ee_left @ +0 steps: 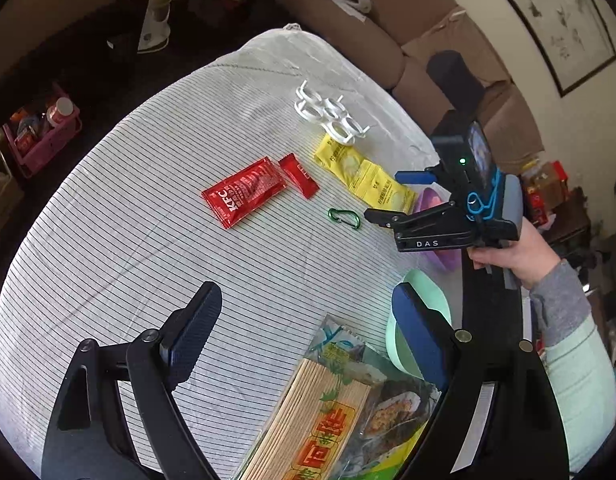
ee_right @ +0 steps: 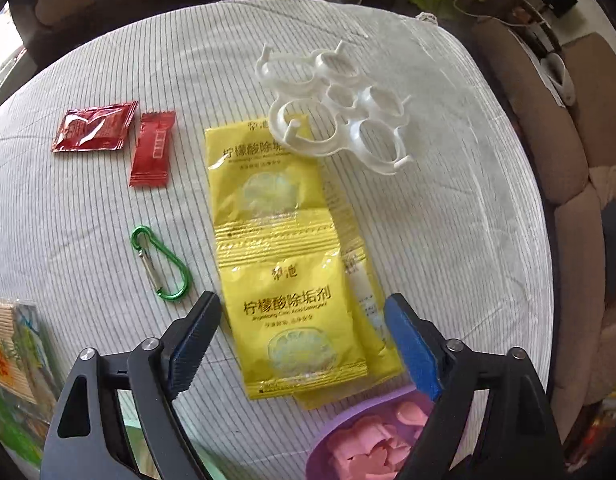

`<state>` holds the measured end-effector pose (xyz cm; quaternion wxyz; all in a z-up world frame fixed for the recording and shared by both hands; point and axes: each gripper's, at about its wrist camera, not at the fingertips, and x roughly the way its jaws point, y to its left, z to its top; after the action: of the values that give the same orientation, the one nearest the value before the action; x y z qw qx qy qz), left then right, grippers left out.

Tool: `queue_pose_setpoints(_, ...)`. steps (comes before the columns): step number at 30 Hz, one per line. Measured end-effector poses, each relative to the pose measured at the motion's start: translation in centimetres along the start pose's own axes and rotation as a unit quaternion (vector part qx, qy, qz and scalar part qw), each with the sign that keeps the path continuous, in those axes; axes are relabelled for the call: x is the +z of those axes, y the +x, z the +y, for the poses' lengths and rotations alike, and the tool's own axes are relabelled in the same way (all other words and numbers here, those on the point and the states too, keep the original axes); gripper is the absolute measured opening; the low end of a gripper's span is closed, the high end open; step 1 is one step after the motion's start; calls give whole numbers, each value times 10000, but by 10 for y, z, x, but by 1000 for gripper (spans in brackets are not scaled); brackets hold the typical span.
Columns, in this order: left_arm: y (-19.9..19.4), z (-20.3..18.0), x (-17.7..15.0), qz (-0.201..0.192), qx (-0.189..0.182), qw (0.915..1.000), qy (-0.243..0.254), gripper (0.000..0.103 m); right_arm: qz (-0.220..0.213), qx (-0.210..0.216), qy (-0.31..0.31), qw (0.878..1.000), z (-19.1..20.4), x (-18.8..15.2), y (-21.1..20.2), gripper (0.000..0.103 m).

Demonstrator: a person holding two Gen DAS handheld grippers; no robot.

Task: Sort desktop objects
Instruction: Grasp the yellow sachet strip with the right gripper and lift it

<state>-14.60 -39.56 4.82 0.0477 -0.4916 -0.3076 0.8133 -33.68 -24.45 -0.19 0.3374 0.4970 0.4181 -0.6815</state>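
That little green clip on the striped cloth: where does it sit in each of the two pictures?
Left wrist view: the green clip lies right of centre, below the yellow packets and right of the red ketchup packet.
Right wrist view: the green clip lies left of centre, just left of the yellow packets.
Shared landmark: the white plastic rings at the far end of the yellow packets.

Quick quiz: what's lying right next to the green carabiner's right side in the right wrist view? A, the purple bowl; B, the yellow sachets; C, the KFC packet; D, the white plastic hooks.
B: the green carabiner lies just left of the yellow sachets; nothing else is close.
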Motion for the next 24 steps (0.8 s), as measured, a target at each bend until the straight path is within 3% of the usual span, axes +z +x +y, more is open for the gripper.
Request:
queue_pose_setpoints(5, 1, 0, -1, 34, -79, 9999, -54, 86, 179, 296, 335, 9988, -18, 0, 9, 102)
queue_pose_setpoints(7, 1, 0, -1, 33, -160, 9998, -114, 86, 155, 723, 737, 9945, -28, -6, 11, 94)
queue_pose_setpoints(9, 1, 1, -1, 61, -233, 9996, -161, 86, -103, 712, 690, 9950, -26, -10, 0, 69)
queue_pose_setpoints(13, 4, 2, -2, 135, -370, 9989, -243, 86, -346, 426, 589, 9968, -16, -17, -22, 61)
queue_pose_setpoints(18, 11, 1, -4, 262, -650, 9967, -412, 86, -843, 447, 733, 9927, -8, -31, -60, 59)
queue_pose_setpoints(24, 18, -3, -8, 408, -1201, 9896, -676, 86, -1812, 628, 1331, 9724, -5, -46, -122, 58)
